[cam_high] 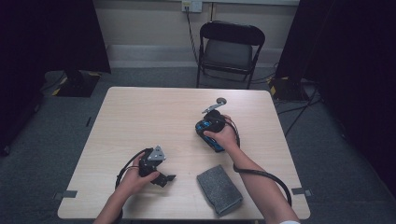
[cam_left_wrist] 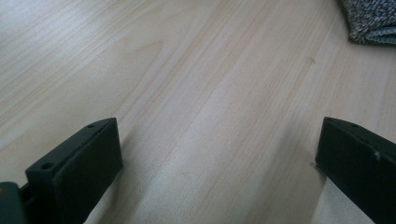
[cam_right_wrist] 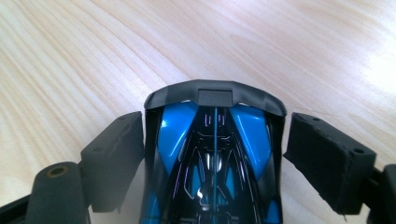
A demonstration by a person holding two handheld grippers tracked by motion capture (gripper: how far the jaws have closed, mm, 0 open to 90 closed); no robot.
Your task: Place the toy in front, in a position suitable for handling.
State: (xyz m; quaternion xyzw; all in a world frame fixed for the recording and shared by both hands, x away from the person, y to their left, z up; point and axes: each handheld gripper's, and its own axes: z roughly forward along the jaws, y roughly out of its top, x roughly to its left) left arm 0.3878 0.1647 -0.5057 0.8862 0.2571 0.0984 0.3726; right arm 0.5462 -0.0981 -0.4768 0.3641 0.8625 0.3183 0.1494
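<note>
Toy car (cam_right_wrist: 212,158) between right tool (cam_right_wrist: 212,140) jaws, long axis along them.

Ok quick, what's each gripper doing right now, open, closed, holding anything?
Left gripper: open, nothing between its jaws, over the bare wooden table.
Right gripper: open, jaws on either side of the blue and black toy car, a gap showing at the right pad.

Black tongs (cam_high: 161,177) with grey three-cornered plate (black cables trailing), bare forearms, white sleeve edge
</note>
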